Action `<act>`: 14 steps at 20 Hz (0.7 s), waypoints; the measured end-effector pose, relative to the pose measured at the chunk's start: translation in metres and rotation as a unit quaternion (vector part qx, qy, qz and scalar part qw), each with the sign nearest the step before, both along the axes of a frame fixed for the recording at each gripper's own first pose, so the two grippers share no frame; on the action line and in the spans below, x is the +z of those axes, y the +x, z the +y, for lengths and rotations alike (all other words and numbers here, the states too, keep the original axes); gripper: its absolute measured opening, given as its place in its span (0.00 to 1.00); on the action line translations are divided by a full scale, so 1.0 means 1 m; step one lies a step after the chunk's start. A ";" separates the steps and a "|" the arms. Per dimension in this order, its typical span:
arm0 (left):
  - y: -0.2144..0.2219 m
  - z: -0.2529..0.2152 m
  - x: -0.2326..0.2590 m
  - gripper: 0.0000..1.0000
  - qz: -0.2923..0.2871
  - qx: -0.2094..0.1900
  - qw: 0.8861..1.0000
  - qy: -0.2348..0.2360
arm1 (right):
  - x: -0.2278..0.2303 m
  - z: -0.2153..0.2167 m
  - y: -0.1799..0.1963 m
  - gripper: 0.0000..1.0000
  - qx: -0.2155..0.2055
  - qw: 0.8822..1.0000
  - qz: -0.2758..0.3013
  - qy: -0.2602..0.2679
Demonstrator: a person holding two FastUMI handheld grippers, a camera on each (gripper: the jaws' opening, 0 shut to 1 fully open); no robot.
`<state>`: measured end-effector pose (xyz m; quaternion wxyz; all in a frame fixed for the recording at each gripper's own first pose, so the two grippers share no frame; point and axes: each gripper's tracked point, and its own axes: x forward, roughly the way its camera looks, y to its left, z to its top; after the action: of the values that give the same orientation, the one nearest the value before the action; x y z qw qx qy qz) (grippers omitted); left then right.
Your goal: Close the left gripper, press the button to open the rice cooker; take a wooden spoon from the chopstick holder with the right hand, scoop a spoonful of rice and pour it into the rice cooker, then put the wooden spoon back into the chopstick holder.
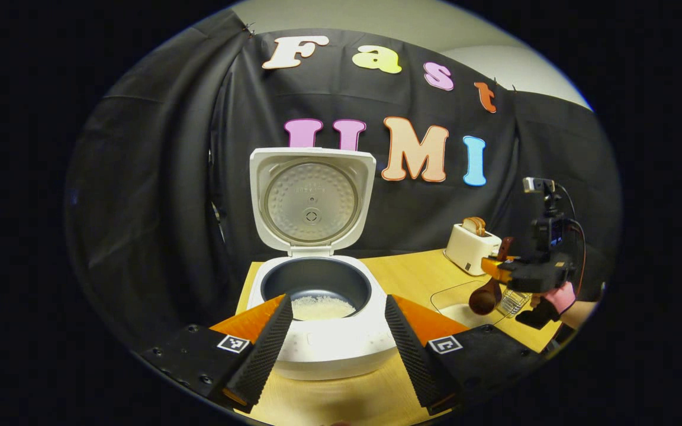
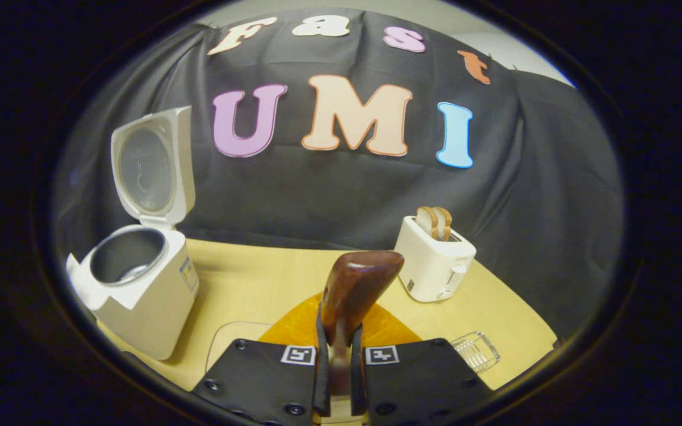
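Both views are evenly and fairly brightly lit from above, with the desk [image 1: 418, 272] glowing warm yellow. The rice cooker [image 1: 317, 296] casts only a soft shadow at its base, and its raised lid shows mild sheen without glare. Straight lines bow strongly away from the cooker toward the edges, where detail softens and dims.
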<state>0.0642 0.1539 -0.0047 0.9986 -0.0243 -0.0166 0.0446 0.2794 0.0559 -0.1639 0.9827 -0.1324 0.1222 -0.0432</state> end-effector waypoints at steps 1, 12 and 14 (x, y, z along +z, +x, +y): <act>0.001 0.000 -0.001 0.93 0.001 -0.002 1.000 -0.002 | -0.008 0.004 0.001 0.16 0.001 1.000 0.004 -0.012; 0.002 0.015 -0.009 0.94 0.011 0.009 1.000 -0.013 | -0.066 0.065 -0.019 0.18 0.032 0.991 0.071 0.104; 0.001 0.015 -0.012 0.93 0.013 0.009 1.000 -0.018 | -0.067 0.072 -0.021 0.18 0.027 0.984 0.082 0.157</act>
<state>0.0649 0.1692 -0.0162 0.9976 -0.0417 -0.0033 0.0546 0.2585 0.1282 -0.2313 0.9787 0.0168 0.2041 0.0143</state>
